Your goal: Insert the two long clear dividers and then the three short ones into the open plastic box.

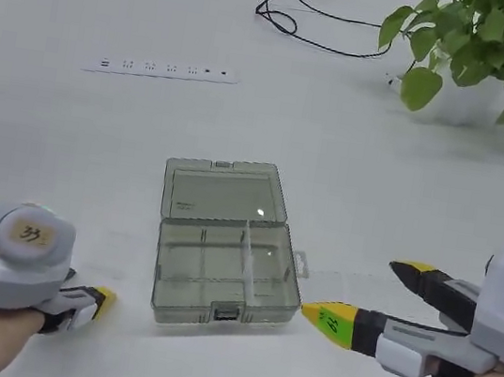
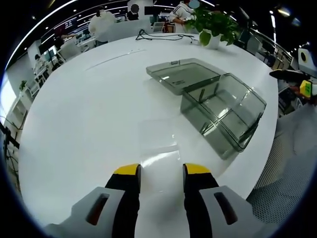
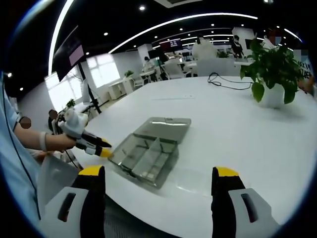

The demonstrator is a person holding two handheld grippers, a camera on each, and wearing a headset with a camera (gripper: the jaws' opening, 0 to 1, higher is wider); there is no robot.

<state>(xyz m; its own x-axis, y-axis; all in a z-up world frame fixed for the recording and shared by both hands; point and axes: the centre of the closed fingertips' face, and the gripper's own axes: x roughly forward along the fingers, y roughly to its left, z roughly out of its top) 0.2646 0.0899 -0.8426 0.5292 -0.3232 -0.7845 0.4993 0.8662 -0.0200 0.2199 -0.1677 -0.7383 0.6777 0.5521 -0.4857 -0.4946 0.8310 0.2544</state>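
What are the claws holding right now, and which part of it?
Nothing is held. The left claw and right claw are both open with nothing between their jaws, and the plastic box sits apart from both.

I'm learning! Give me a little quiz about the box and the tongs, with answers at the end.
1. True or false: the lid of the box is shut.
2. What grows at the far right of the table? A) plant B) lamp C) cup
3. What do the right tongs hold?
Key: 1 false; 2 A; 3 nothing, they are open.
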